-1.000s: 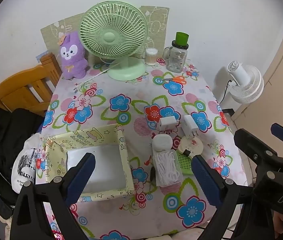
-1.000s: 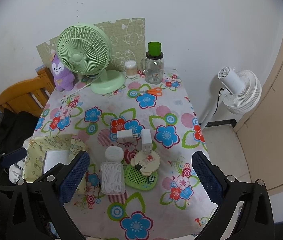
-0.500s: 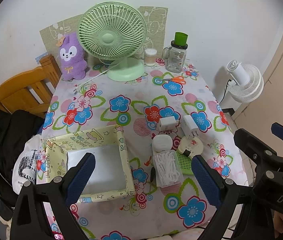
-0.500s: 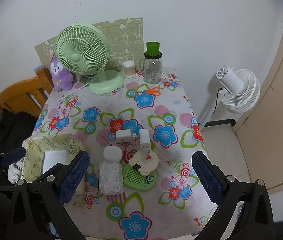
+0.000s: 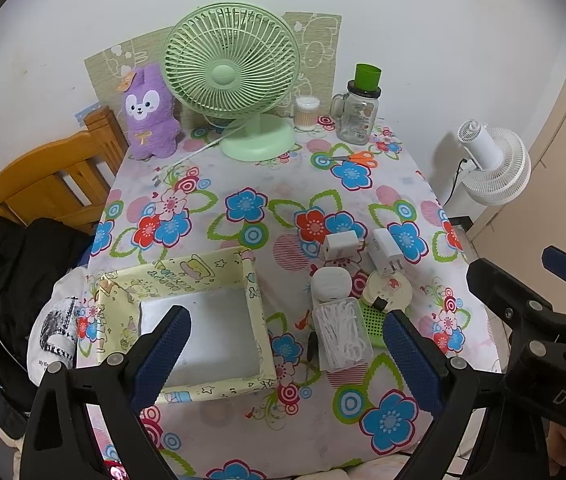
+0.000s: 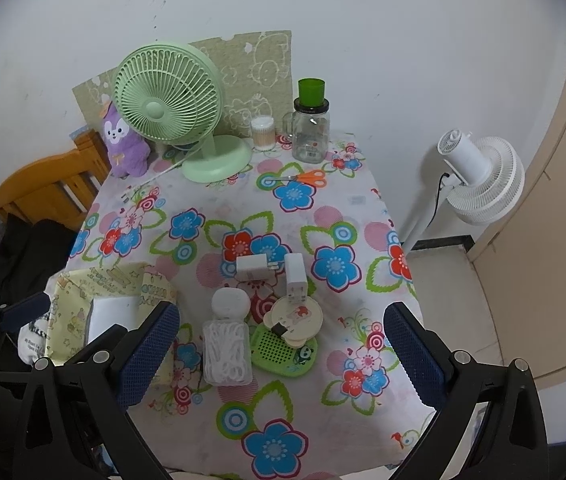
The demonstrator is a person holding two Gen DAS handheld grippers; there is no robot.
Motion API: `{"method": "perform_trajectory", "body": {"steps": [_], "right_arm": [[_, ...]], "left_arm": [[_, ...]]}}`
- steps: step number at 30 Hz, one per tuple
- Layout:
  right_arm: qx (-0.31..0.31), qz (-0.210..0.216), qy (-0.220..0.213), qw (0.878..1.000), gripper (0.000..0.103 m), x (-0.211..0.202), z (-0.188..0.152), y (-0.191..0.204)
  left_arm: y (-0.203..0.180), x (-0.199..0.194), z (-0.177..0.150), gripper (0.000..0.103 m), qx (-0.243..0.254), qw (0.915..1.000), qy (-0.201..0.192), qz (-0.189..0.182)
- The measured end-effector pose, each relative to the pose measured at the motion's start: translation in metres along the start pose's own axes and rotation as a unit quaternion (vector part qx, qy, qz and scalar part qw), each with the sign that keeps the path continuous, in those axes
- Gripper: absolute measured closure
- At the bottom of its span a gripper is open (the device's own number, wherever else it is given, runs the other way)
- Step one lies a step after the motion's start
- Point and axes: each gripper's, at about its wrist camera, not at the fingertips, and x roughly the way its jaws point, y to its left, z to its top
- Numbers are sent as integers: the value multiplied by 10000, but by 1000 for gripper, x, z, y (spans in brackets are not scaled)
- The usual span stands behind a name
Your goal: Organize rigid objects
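On the flowered tablecloth (image 5: 243, 208) lies a cluster of small items: two white chargers (image 5: 341, 245) (image 5: 385, 256), a white round case (image 5: 331, 283), a clear box of white picks (image 5: 341, 334), a cream disc (image 5: 389, 290) and a green perforated pad (image 5: 375, 316). An open yellow patterned box (image 5: 187, 276) with a white floor stands left of them. My left gripper (image 5: 287, 356) hovers open above the table's near edge, between the box and the cluster. My right gripper (image 6: 281, 356) is open too, above the clear box (image 6: 227, 352) and the pad (image 6: 283, 350). Neither holds anything.
At the back stand a green desk fan (image 5: 231, 76), a purple plush (image 5: 149, 114), a cotton-swab tub (image 5: 307, 110), a glass jar with a green lid (image 5: 359, 110) and orange scissors (image 5: 357, 158). A wooden chair (image 5: 43, 184) is on the left, a white floor fan (image 5: 495, 168) on the right.
Both views drift only slightly. Nothing on the table has moved, and both grippers stay open and empty.
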Motion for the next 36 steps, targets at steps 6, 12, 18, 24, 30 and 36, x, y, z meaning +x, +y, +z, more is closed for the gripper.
{"method": "perform_trajectory", "body": {"steps": [6,12,18,24,30,36], "right_arm": [[-1,-11,4,10000,0,1,0,1],[9,23,61,10000,0,4,0,4],[-110,35,173,9998,0,16,3,3],[-291,87,381,9988,2,36,6,-3],[-403,168,558,9975,2,59,8,-13],[-506,156,690,9962,2,79,9,-25]], "left_arm": [[1,0,0,5,6,10000,60,18],[4,1,-1,5,38,9999,131,75],[6,14,1,5,-169,9996,7,-232],[1,35,0,5,-234,9991,274,-216],[-9,57,-6,5,-316,9979,532,-180],[-22,76,-7,5,-368,9974,572,-248]]}}
